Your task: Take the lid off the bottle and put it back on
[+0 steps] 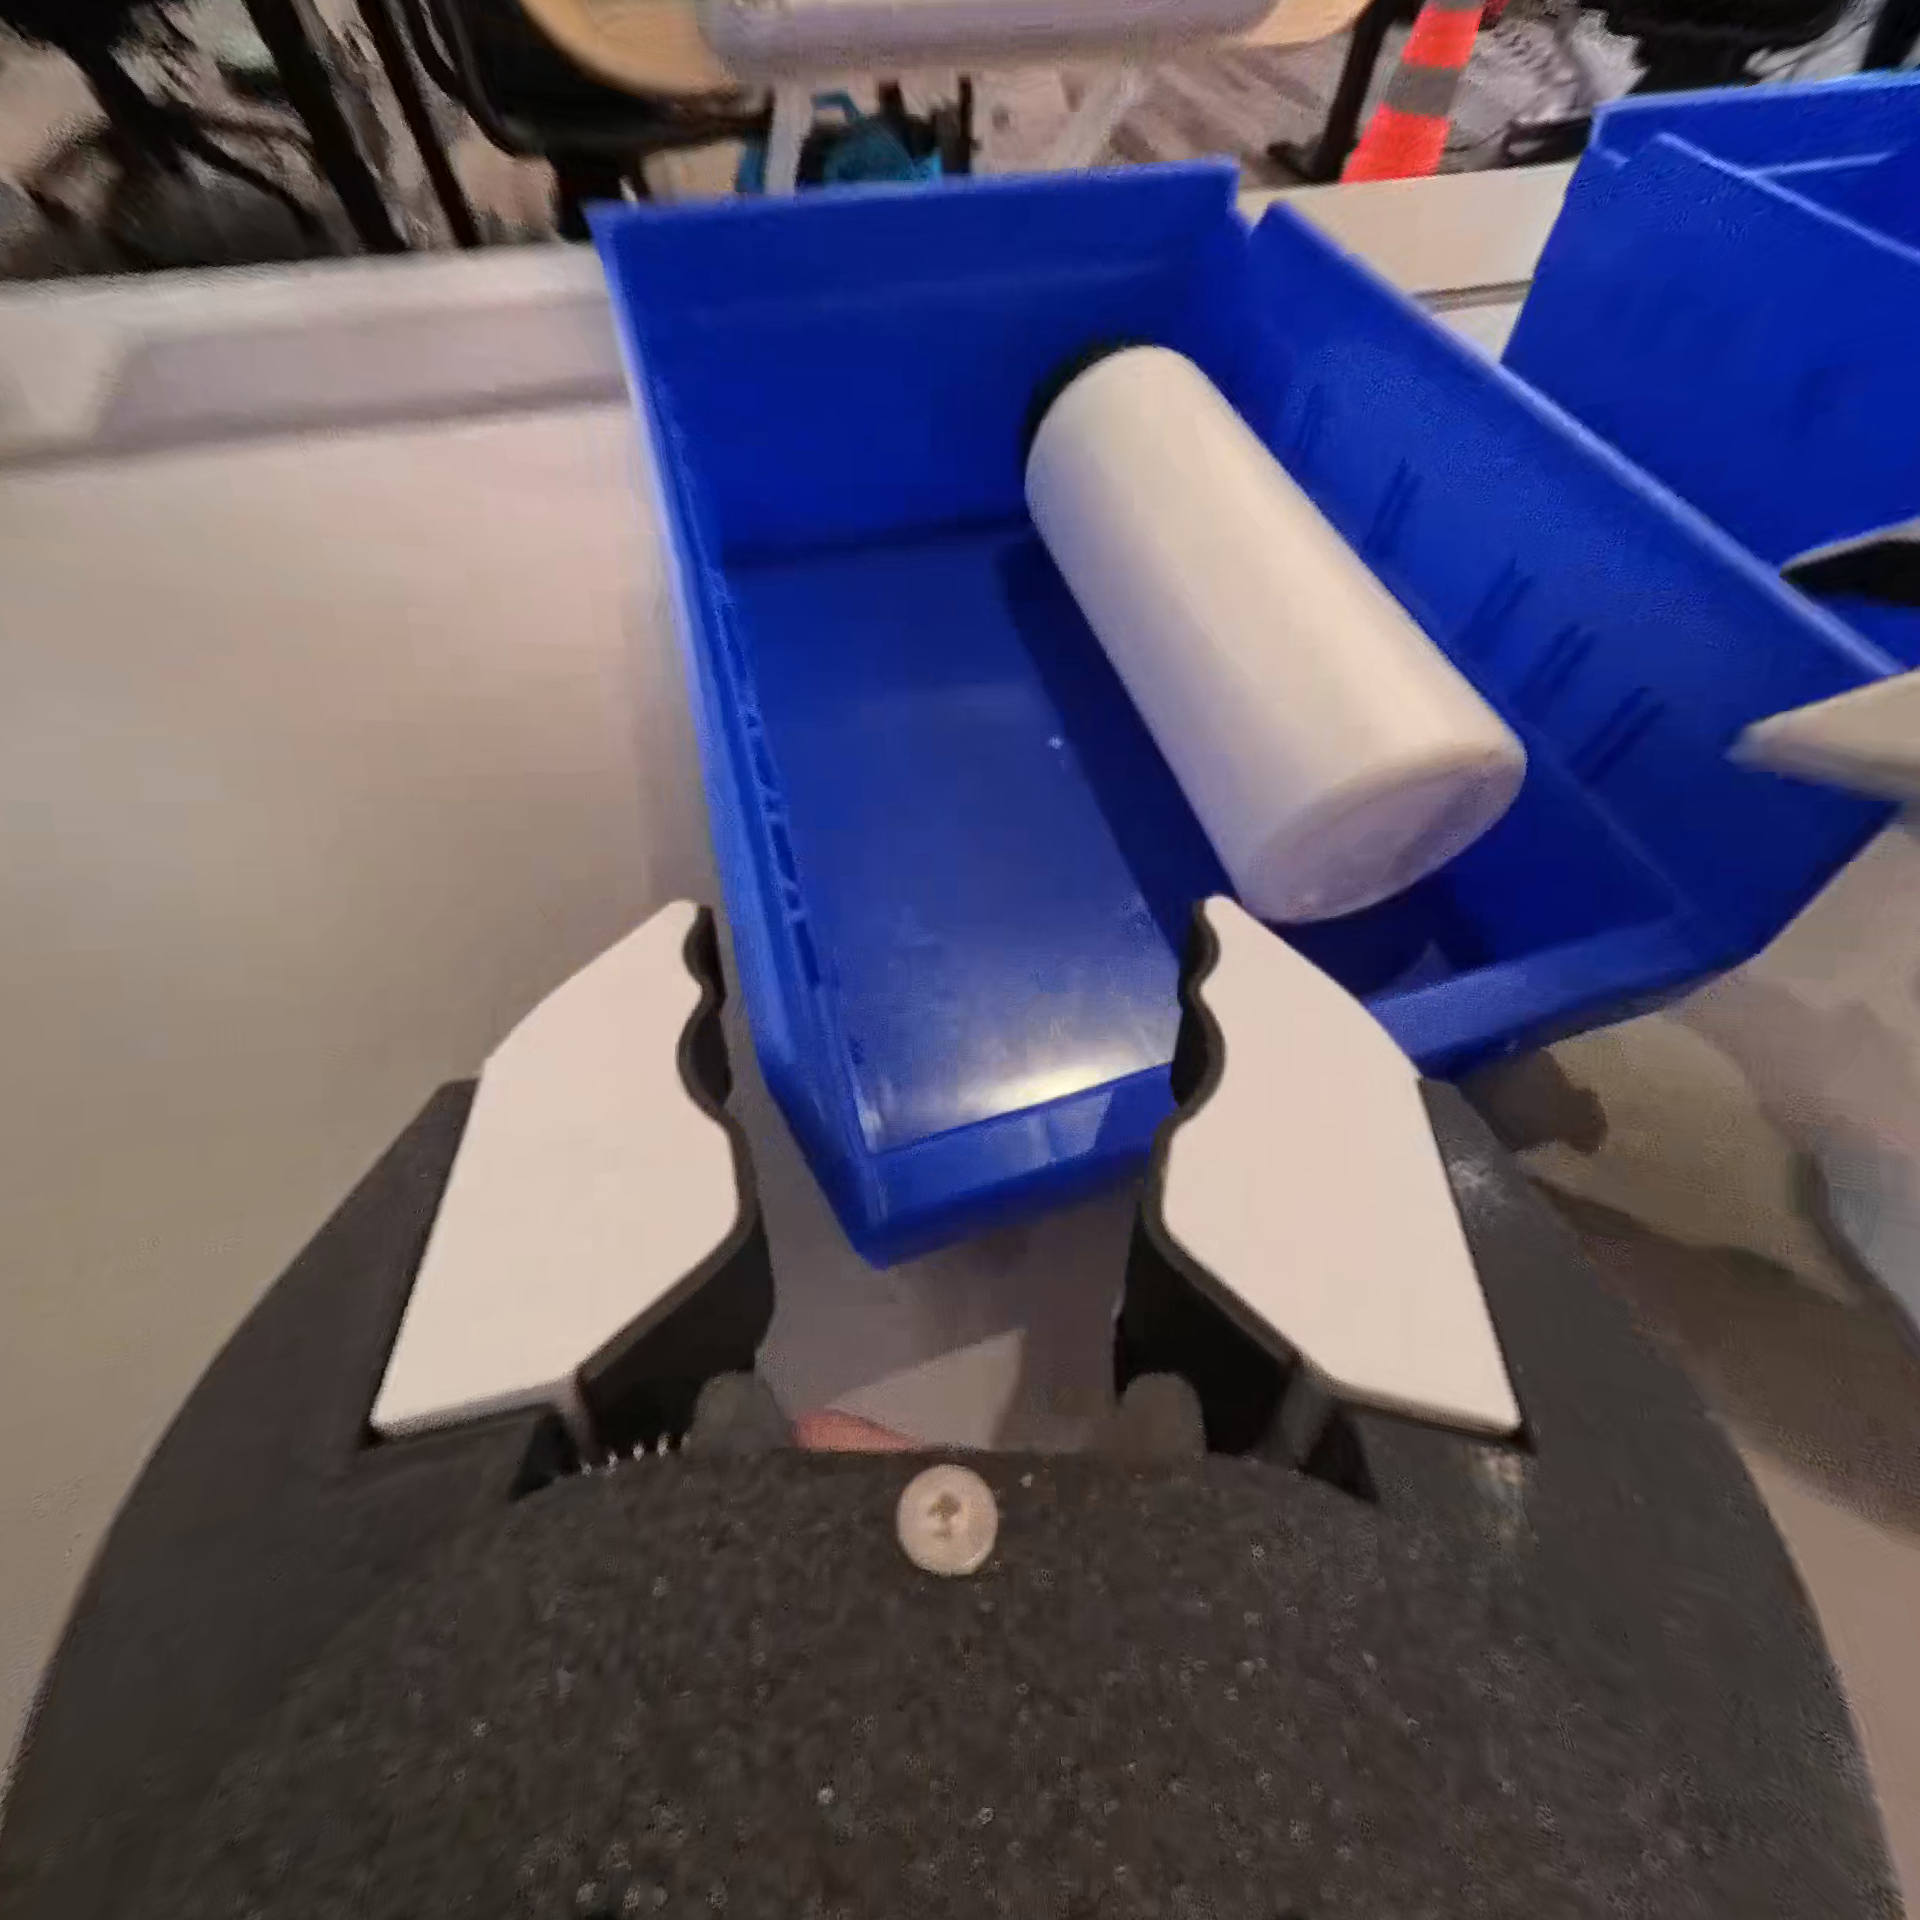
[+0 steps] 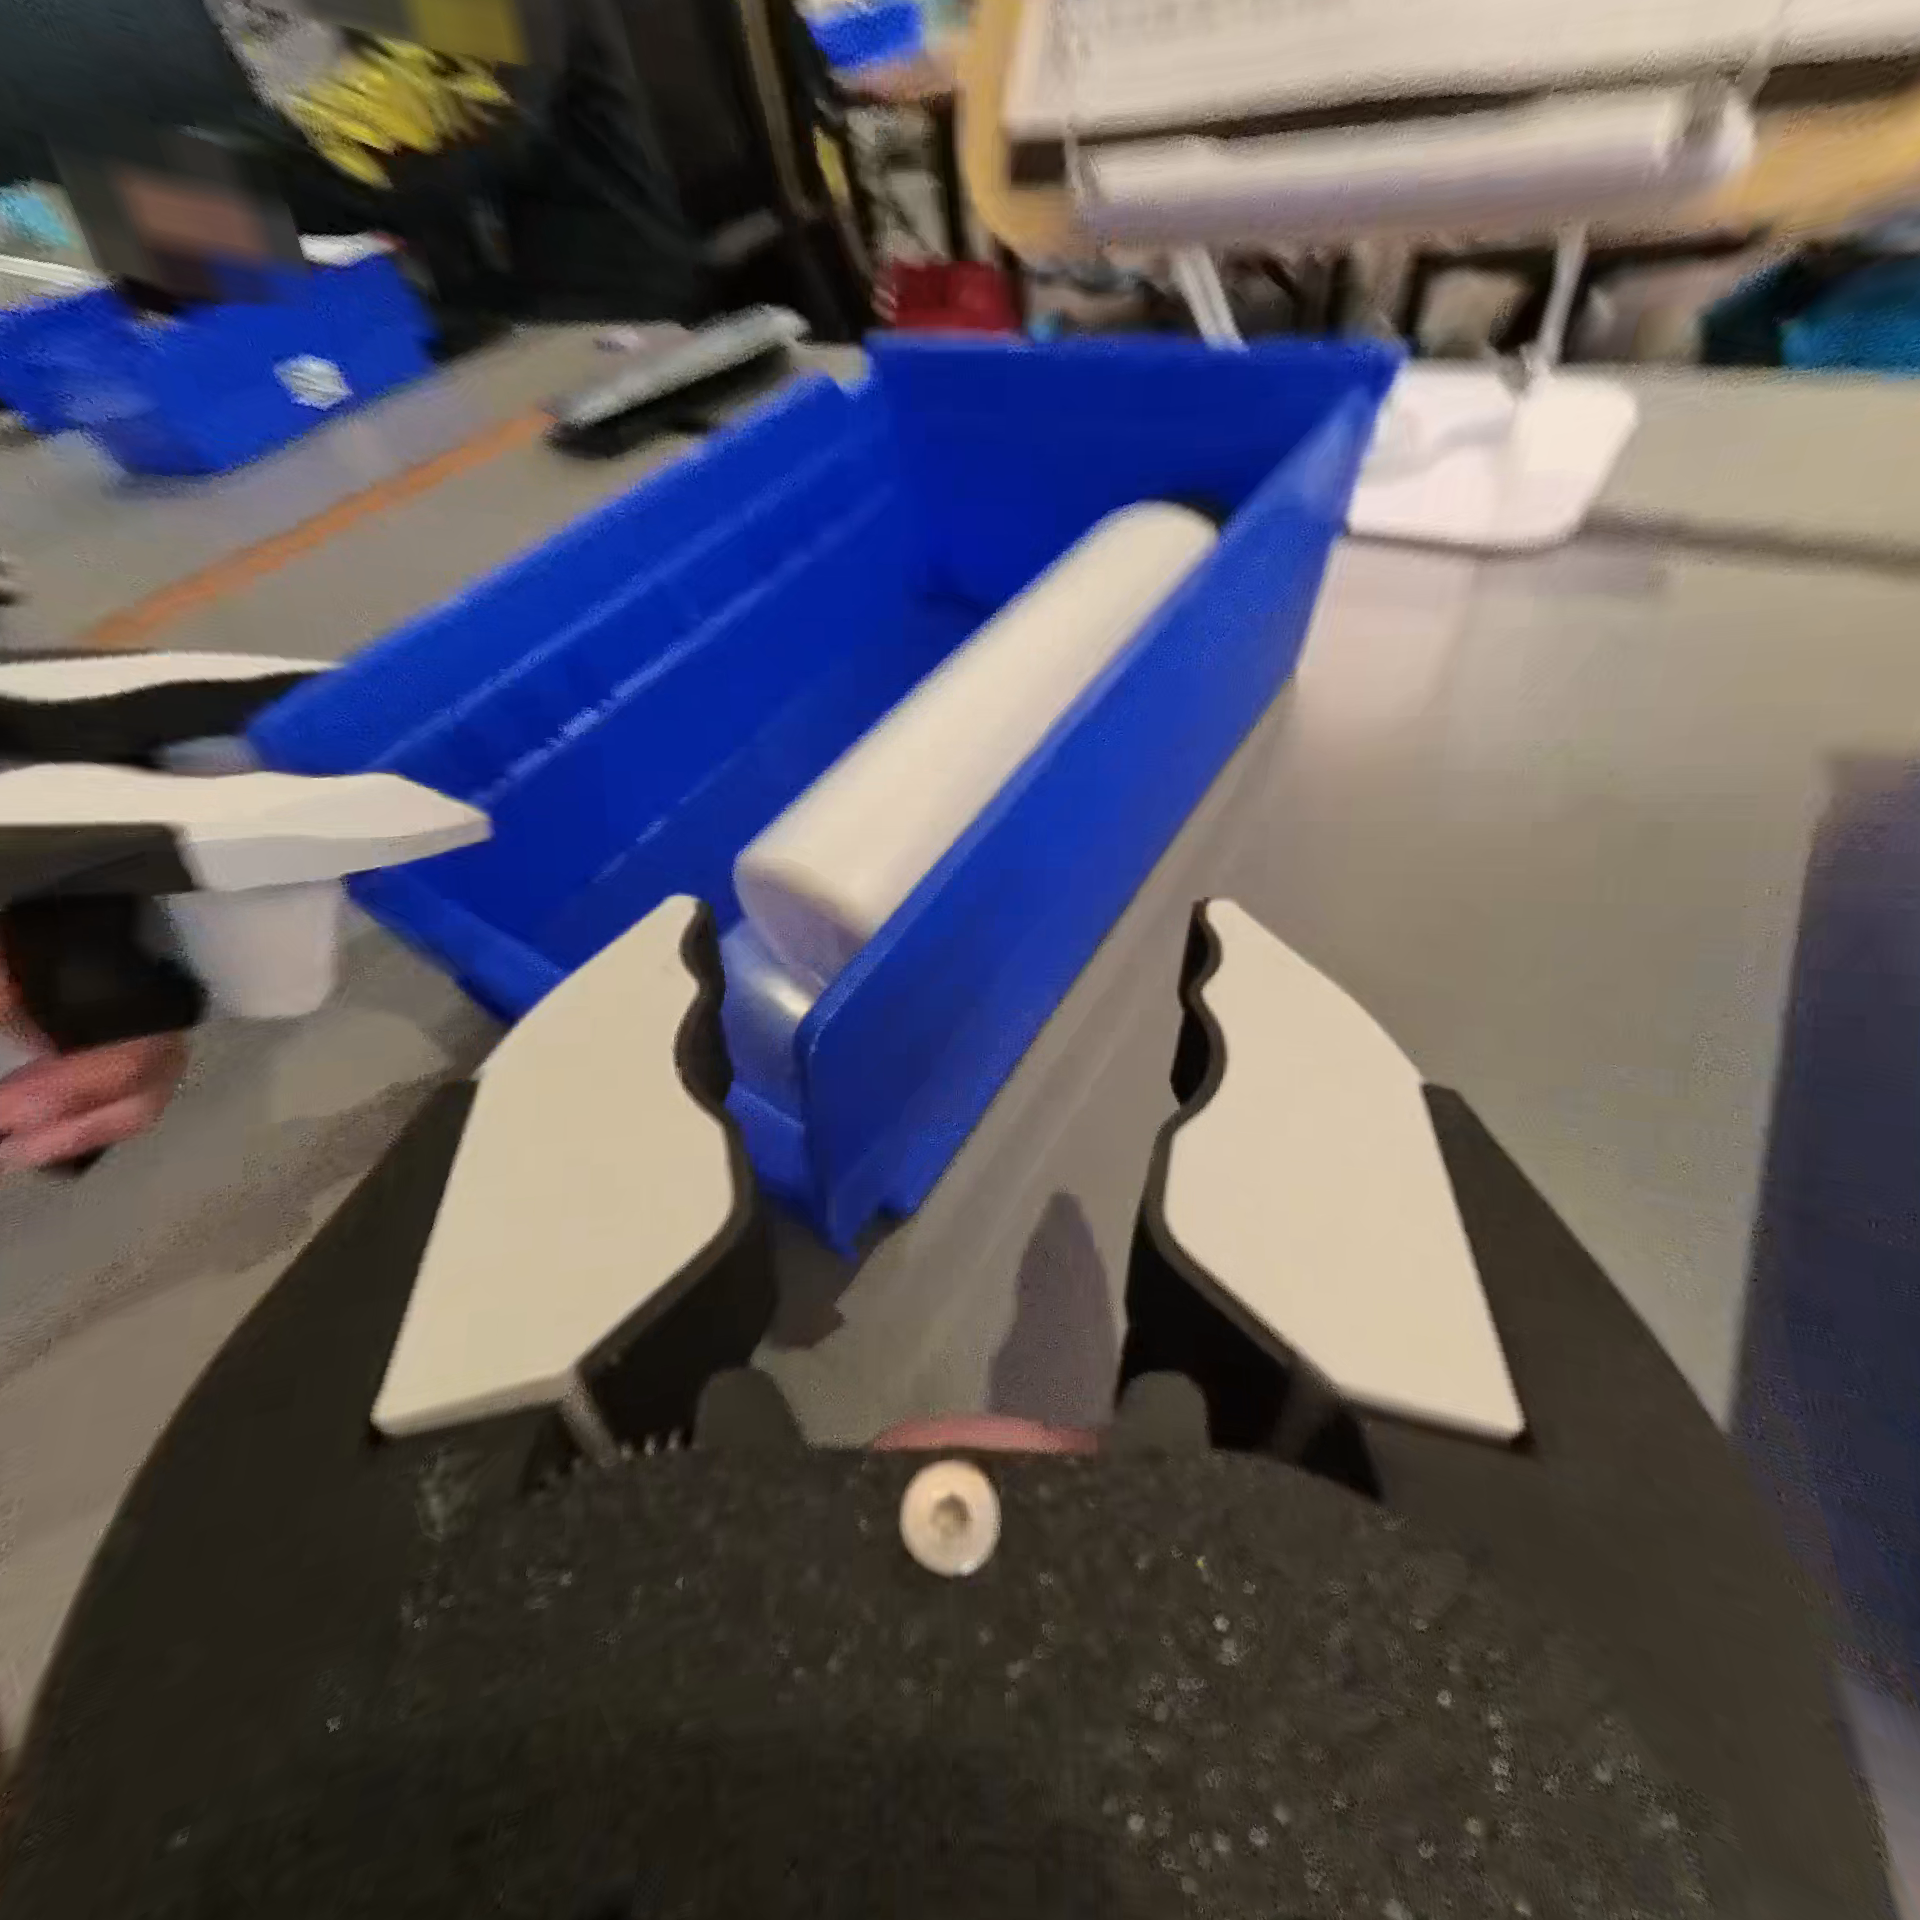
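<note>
Left tongs (image 1: 945, 935) and right tongs (image 2: 945, 935) both gape wide, gripping nothing.

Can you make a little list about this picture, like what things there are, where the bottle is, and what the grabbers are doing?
bottle: white bottle, lying on its side
container: blue bin, on a pale table
bottle's place: inside the bin, along one side wall
lid: far end, hard to see
left hand-held gripper: open, empty
right hand-held gripper: open, empty
</note>
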`<state>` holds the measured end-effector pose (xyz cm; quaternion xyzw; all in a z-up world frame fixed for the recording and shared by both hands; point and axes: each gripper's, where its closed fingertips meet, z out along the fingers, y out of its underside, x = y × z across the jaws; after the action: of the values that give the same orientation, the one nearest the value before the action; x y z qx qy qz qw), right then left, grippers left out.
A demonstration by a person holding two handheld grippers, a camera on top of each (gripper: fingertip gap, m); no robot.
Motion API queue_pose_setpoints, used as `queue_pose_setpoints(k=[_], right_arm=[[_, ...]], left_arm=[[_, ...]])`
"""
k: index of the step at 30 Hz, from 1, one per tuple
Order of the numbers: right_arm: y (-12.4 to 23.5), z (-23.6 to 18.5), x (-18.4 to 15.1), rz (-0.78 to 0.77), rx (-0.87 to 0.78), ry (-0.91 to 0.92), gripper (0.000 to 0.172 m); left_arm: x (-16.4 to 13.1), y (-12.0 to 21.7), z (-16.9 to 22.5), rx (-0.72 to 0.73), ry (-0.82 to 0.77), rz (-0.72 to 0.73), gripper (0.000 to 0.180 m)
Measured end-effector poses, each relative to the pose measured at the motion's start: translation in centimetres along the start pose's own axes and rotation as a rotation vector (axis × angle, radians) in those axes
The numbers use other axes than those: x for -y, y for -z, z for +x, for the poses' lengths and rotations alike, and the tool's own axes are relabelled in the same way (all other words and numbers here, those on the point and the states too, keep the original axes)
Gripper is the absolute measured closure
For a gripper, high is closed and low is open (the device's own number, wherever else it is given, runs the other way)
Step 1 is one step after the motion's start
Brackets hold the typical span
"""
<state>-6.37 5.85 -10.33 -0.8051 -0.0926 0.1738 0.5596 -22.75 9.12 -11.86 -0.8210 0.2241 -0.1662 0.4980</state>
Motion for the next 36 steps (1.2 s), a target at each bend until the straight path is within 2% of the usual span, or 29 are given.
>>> queue_pose_setpoints(k=[1, 4, 6, 7, 8, 10, 11, 14, 17, 24, 30, 35, 36], right_arm=[[-0.7, -0.1, -1.2, -0.034, -0.056, -0.019, 0.088], [-2.0, -1.1, -3.8, -0.098, -0.120, -0.007, 0.091], [-1.9, -0.1, -3.7, -0.103, -0.247, 0.026, 0.109], [-1.9, -0.2, -3.2, -0.080, -0.256, 0.038, 0.117], [-1.9, -0.5, -2.9, -0.066, -0.246, 0.033, 0.143], [-1.7, 0.0, -2.8, -0.081, -0.309, -0.001, 0.155], [-1.6, -0.2, -2.7, -0.091, -0.306, 0.004, 0.159], [-1.6, -1.0, -3.0, -0.120, -0.377, 0.048, 0.162], [-2.5, -2.6, -2.2, -0.079, -0.390, 0.061, 0.163], [-9.0, -10.3, 0.7, -0.081, -0.312, 0.149, 0.161], [-14.8, -16.8, 0.7, -0.139, -0.237, 0.176, 0.160], [-17.7, -19.6, -1.1, -0.201, -0.193, 0.146, 0.159], [-18.0, -19.9, -1.0, -0.175, -0.190, 0.158, 0.158]], left_arm=[[-0.3, -0.3, 0.2, -0.035, 0.041, -0.005, 0.098], [-0.9, -1.3, -0.3, -0.043, 0.077, -0.026, 0.116], [-0.9, -1.8, -1.0, -0.019, 0.078, -0.021, 0.129], [-0.8, -1.9, -1.2, -0.019, 0.098, -0.020, 0.132], [-0.6, -1.8, -1.7, -0.012, 0.134, -0.018, 0.143], [-0.4, -1.5, -2.9, 0.017, 0.185, -0.015, 0.171], [-0.5, -1.4, -3.1, 0.028, 0.174, -0.027, 0.172], [-0.5, -0.9, -4.1, 0.101, 0.113, -0.035, 0.176], [0.4, 0.2, -6.2, 0.157, 0.096, 0.001, 0.177], [1.9, 3.7, -16.2, 0.271, 0.204, 0.100, 0.177], [0.0, 6.1, -24.0, 0.324, 0.263, 0.074, 0.177], [-2.1, 5.9, -27.7, 0.321, 0.286, 0.005, 0.176], [-2.3, 5.7, -28.0, 0.306, 0.291, 0.006, 0.176]])
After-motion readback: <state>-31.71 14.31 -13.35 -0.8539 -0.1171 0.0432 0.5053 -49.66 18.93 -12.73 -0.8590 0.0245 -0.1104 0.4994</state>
